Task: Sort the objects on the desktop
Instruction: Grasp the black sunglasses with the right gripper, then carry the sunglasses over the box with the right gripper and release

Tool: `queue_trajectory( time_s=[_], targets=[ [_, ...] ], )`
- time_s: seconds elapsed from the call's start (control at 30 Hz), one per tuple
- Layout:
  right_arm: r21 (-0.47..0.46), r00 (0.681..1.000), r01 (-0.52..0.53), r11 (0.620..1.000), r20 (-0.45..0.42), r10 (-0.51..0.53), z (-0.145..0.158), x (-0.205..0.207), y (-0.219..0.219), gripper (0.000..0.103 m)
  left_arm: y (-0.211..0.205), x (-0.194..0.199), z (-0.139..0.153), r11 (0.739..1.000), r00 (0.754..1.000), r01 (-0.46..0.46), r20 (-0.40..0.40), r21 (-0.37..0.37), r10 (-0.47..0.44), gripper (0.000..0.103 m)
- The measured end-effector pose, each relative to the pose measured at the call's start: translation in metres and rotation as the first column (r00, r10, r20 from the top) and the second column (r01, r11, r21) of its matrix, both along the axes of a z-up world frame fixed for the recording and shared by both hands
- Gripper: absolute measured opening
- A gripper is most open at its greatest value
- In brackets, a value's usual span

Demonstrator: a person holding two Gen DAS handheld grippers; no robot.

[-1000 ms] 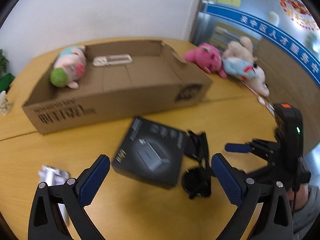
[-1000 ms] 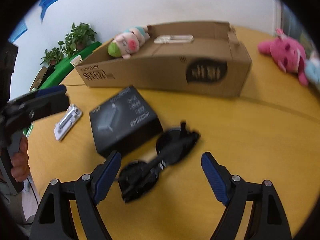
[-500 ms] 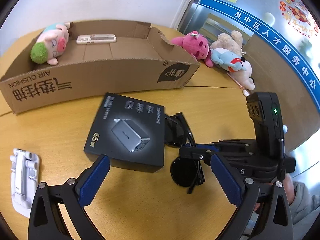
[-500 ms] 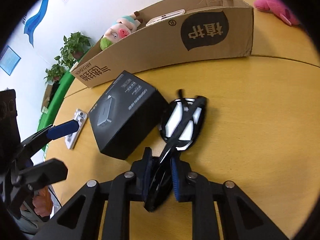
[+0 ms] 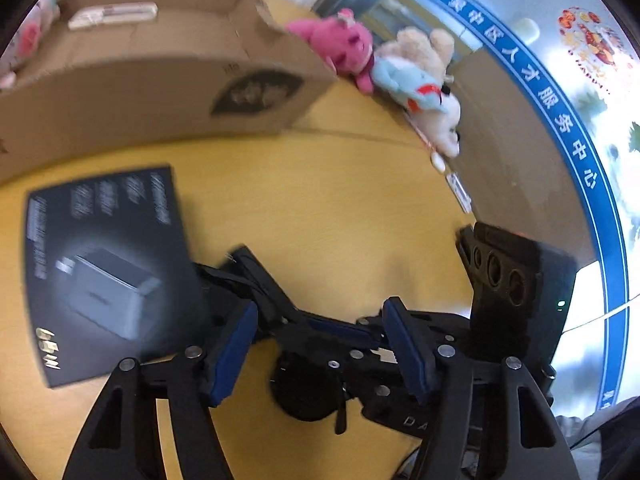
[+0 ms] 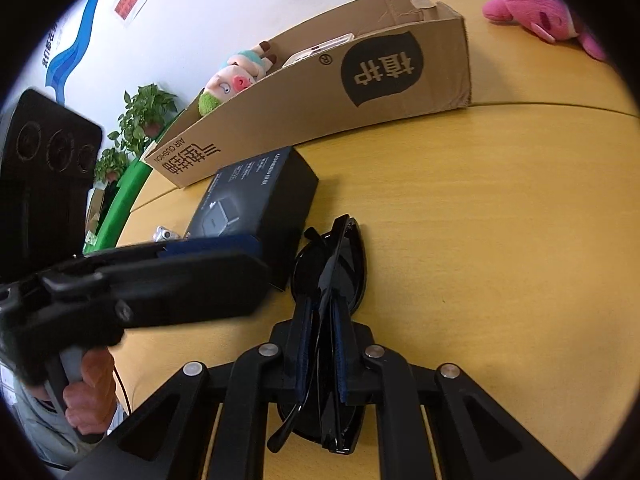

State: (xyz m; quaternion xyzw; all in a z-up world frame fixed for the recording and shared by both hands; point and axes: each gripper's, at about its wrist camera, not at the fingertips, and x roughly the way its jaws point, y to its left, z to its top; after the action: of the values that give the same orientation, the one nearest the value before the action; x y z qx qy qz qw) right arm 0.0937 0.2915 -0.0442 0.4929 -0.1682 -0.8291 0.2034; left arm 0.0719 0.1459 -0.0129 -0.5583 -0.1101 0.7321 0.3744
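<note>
1. Round-edged yellow wooden table (image 6: 500, 240): fills most of the right wrist view, bare across the right half; seam line running from the carton's corner to the right edge.
2. Long open-topped brown cardboard carton (image 6: 320, 92): upper centre of the right wrist view, holding a pig plush toy with green snout (image 6: 230, 80) at its left end and a white phone-shaped slab (image 6: 320, 50) further right.
3. Flat black charger box (image 6: 256, 200): lying between carton and sunglasses, close beside both, touching cannot be told.
4. Left gripper (image 5: 320, 344): blue-padded fingers spread apart, hovering over the dark glasses and the box's corner; view blurred.
5. Right gripper (image 6: 325, 332): fingers pressed together, pinching the folded black sunglasses (image 6: 332, 264).
6. Sunglasses: lower centre of the right wrist view, long axis running straight away from the camera, far lens pointing toward the carton, on edge against the tabletop.
7. Pink plush toy (image 6: 532, 12): upper right, near the table's far edge; in the left wrist view, beside a beige-and-blue plush toy (image 5: 420, 76).
</note>
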Motion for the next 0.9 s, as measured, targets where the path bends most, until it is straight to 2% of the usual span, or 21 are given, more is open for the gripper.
queue_trajectory(
  time_s=[0.13, 0.23, 0.33, 0.5, 0.57, 0.67, 0.77, 0.83, 0.9],
  targets=[
    [-0.029, 0.998, 0.041, 0.999, -0.036, -0.042, 0.005, 0.006, 0.009, 0.01, 0.015, 0.001, -0.008, 1.0, 0.998, 0.02, 0.056, -0.004, -0.02, 0.058],
    [-0.057, 0.997, 0.061, 0.997, -0.05, -0.063, 0.007, 0.008, 0.017, 0.01, 0.018, -0.003, -0.01, 1.0, 0.995, -0.004, 0.103, 0.012, 0.003, 0.05],
    [-0.069, 0.996, 0.071, 0.995, -0.046, -0.074, 0.006, 0.007, 0.02, 0.01, 0.019, -0.004, -0.015, 0.999, 0.987, -0.024, 0.159, 0.029, 0.019, 0.05],
    [-0.012, 0.998, 0.052, 0.999, -0.023, -0.052, 0.003, 0.013, 0.021, 0.011, 0.021, -0.005, -0.031, 0.998, 0.966, -0.044, 0.255, 0.041, 0.032, 0.048],
    [0.005, 0.999, 0.046, 0.999, -0.016, -0.045, 0.002, 0.017, 0.022, 0.013, 0.02, -0.005, -0.037, 0.996, 0.96, -0.054, 0.278, 0.064, 0.034, 0.042],
    [0.048, 1.0, 0.026, 0.999, -0.002, -0.025, 0.001, 0.022, 0.02, 0.015, 0.023, -0.006, -0.047, 0.995, 0.956, -0.067, 0.29, 0.067, 0.045, 0.028],
    [0.08, 1.0, 0.013, 0.997, -0.006, -0.013, 0.001, 0.023, 0.019, 0.014, 0.02, -0.006, -0.049, 0.993, 0.956, -0.085, 0.286, 0.079, 0.06, 0.022],
    [0.065, 1.0, 0.002, 0.998, -0.005, -0.002, 0.001, 0.022, 0.02, 0.013, 0.02, -0.005, -0.046, 0.994, 0.964, -0.084, 0.258, 0.07, 0.063, 0.017],
    [0.045, 1.0, 0.003, 0.999, -0.011, -0.003, 0.002, 0.022, 0.019, 0.012, 0.019, -0.004, -0.038, 0.994, 0.971, -0.086, 0.229, 0.063, 0.07, 0.017]
  ],
)
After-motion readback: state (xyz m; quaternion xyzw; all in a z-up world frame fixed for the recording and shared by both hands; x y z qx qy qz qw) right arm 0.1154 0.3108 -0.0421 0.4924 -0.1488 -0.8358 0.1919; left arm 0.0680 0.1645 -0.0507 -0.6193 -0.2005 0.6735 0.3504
